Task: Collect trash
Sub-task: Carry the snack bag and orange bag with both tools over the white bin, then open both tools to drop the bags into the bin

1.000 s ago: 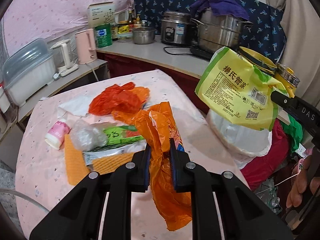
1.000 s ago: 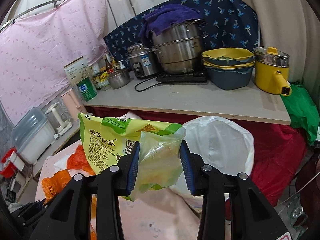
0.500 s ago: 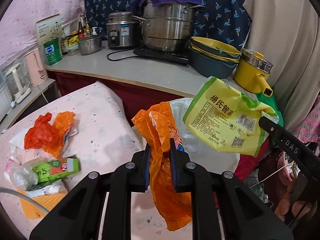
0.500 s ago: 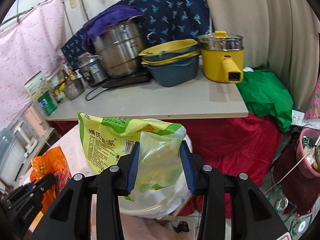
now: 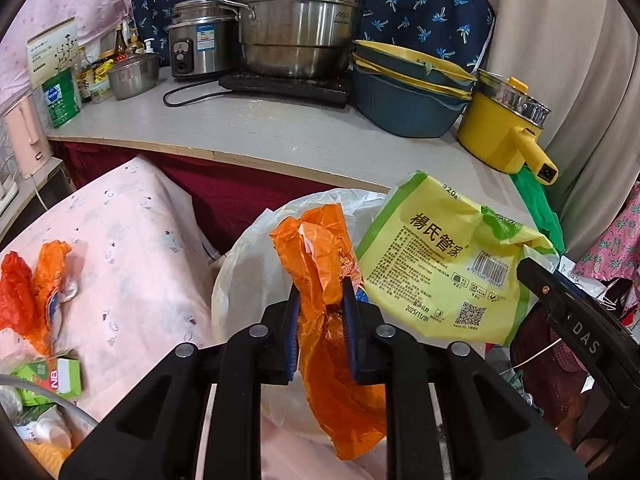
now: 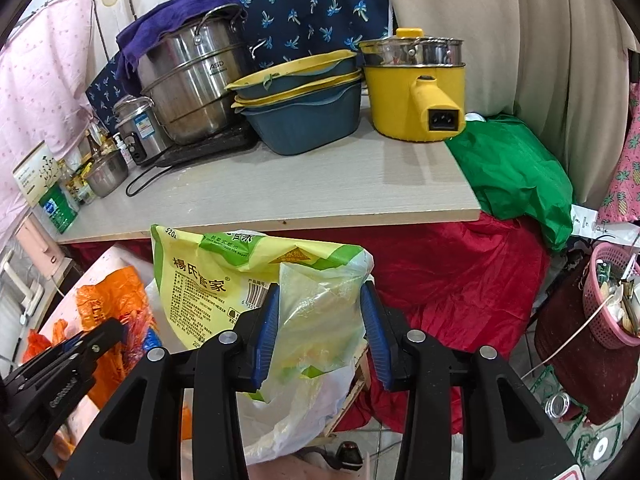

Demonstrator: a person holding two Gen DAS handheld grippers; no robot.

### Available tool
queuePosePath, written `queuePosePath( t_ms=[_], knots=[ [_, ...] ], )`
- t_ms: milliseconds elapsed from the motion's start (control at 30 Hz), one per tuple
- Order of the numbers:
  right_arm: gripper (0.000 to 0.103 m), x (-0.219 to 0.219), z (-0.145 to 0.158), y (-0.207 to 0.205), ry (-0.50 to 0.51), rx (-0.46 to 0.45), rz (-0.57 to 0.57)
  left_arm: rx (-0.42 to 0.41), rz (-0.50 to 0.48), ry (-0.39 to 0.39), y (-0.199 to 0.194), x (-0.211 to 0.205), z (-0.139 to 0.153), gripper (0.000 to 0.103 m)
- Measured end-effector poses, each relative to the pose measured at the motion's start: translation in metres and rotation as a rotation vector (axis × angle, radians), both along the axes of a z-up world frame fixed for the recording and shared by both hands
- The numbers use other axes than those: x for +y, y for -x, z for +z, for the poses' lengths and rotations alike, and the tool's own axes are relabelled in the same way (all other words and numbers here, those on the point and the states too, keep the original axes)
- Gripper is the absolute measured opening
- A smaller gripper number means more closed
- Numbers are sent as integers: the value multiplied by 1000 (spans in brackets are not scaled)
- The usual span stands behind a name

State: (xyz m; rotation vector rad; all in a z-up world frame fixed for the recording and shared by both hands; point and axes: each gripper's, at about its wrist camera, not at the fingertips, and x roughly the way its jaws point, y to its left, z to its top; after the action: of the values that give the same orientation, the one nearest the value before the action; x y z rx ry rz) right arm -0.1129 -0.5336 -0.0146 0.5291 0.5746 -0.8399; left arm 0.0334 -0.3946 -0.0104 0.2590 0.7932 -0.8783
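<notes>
My left gripper (image 5: 320, 292) is shut on a crumpled orange plastic bag (image 5: 320, 264) and holds it over the white-lined trash bin (image 5: 240, 280) beside the table. My right gripper (image 6: 318, 304) is shut on a yellow-green food package (image 6: 212, 280), which hangs just right of the orange bag; the package also shows in the left wrist view (image 5: 444, 264). The left gripper and orange bag show at lower left of the right wrist view (image 6: 108, 304). More trash lies on the pink table: an orange-red bag (image 5: 28, 292) and a green carton (image 5: 48, 376).
A counter (image 5: 280, 136) behind the bin holds a steel steamer pot (image 5: 300, 32), rice cooker (image 5: 196, 40), stacked blue-yellow basins (image 5: 408, 96) and a yellow electric pot (image 5: 504, 128). Red cloth (image 6: 440, 272) hangs below it. A pink basket (image 6: 612, 296) stands at right.
Both grippers have swung right, away from the table, carrying the orange bag and the yellow-green package over the white-lined bin. Both stay shut on their loads.
</notes>
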Motion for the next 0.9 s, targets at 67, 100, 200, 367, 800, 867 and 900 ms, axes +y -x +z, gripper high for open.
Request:
queuePosePath(
  t_ms=[67,100,200,367,800,867,900],
  knots=[
    [43,-1,-2,-6,-2,3,4,3,3,-13,-4,-5,-5,33],
    [43,-1,-3,-8,-1,4,5,6,6,-14,-5,-6,-7,39],
    [46,0,-4,-15,-4,-5,13,-4,19,-6,-9,-3,-8,54],
    [55,6,-2,-22,-2,-11,31,-9,48,0,-14,7,-6,62],
    [61,53,28,-30,24,-51,109,-78,147,8,-11,66,23,63],
    [62,65,31,-32,27,-57,129,-91,170,6,-9,80,27,63],
    [62,72,33,-33,28,-58,143,-94,180,8,-8,87,30,63]
  ],
)
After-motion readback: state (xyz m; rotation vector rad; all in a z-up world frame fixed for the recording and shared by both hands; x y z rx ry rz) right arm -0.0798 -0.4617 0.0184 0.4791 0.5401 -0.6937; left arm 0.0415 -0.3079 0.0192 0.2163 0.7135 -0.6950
